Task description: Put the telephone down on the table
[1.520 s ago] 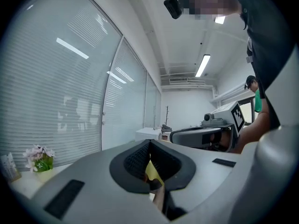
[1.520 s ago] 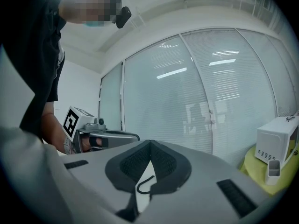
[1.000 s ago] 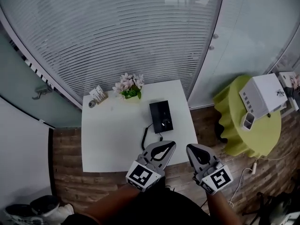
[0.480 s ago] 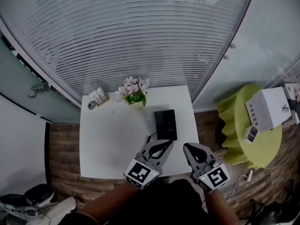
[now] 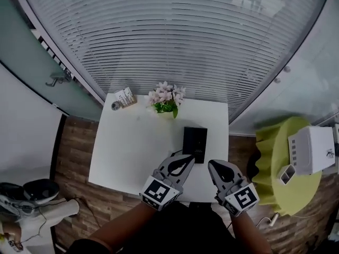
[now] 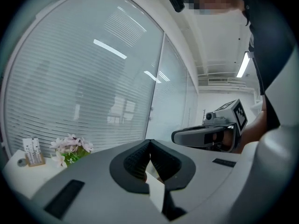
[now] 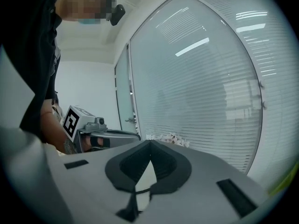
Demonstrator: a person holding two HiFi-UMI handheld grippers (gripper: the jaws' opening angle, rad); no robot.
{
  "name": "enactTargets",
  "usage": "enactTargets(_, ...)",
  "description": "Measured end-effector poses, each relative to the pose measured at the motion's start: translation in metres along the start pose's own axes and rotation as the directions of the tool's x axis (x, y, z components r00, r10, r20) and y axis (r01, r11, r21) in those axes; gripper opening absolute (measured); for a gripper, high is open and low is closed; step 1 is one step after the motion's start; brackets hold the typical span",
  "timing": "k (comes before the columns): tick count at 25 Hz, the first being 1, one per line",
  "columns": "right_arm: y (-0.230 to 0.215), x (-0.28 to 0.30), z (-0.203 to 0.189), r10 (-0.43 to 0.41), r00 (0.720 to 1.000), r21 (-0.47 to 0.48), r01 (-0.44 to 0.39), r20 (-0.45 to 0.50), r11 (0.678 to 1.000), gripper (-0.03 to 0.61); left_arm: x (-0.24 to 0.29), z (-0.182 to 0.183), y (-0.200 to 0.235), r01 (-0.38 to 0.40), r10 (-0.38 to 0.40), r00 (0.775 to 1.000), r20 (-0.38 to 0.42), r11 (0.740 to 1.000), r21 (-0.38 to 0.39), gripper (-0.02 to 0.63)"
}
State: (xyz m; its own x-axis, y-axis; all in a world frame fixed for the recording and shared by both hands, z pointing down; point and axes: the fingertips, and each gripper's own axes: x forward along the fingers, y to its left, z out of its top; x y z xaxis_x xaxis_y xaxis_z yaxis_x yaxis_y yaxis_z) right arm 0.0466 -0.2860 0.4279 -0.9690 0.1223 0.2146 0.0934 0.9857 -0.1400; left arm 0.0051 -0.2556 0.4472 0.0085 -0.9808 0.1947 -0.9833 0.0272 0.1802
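Note:
A black telephone lies flat on the white table, right of centre, its cord running off the near end. My left gripper hovers over the table's near edge, just short of the phone, jaws shut and empty. To its right, my right gripper is held at the same height, also shut with nothing in it. In the left gripper view my closed jaws meet at the tip, with the right gripper beside them. From the right gripper view, its closed tip and the left gripper show.
A pot of pink flowers and a small card stand sit at the table's far edge, against a glass wall with blinds. A yellow-green round table carrying a white box stands to the right. The floor is wooden.
The head view has swung left and closer to the table; the table and phone now sit more centred. Both grippers keep the same pose, shut and side by side.

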Motion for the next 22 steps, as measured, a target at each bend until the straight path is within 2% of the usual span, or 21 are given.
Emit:
enactTargets(3, -0.007, 0.0, 0.0, 0.068, 0.998, -0.019, -0.068, -0.015, 0.997, 0.021, 0.003, 0.001, 0.002, -0.078, 0.078, 0.997, -0.003, 0.996, -0.03, 0.011)
enactTargets(8, -0.02, 0.005, -0.008, 0.149, 0.988, -0.014, -0.149, -0.032, 0.989, 0.021, 0.011, -0.012, 0.002, -0.166, 0.164, 0.986, -0.036, 0.983, -0.072, 0.011)
enactTargets(13, -0.031, 0.016, -0.023, 0.187, 0.981, 0.0, -0.188, -0.055, 0.982, 0.021, 0.018, -0.027, 0.011, -0.229, 0.224, 0.973, -0.058, 0.968, -0.101, 0.011)
enactTargets(18, -0.032, 0.029, -0.043, 0.191, 0.978, 0.015, -0.19, -0.085, 0.982, 0.021, 0.022, -0.056, 0.024, -0.242, 0.228, 0.965, -0.127, 0.965, -0.105, 0.011)
enactTargets(22, -0.028, 0.038, -0.059, 0.166, 0.981, 0.032, -0.164, -0.102, 0.986, 0.021, 0.026, -0.08, 0.037, -0.221, 0.196, 0.965, -0.177, 0.966, -0.136, 0.011)
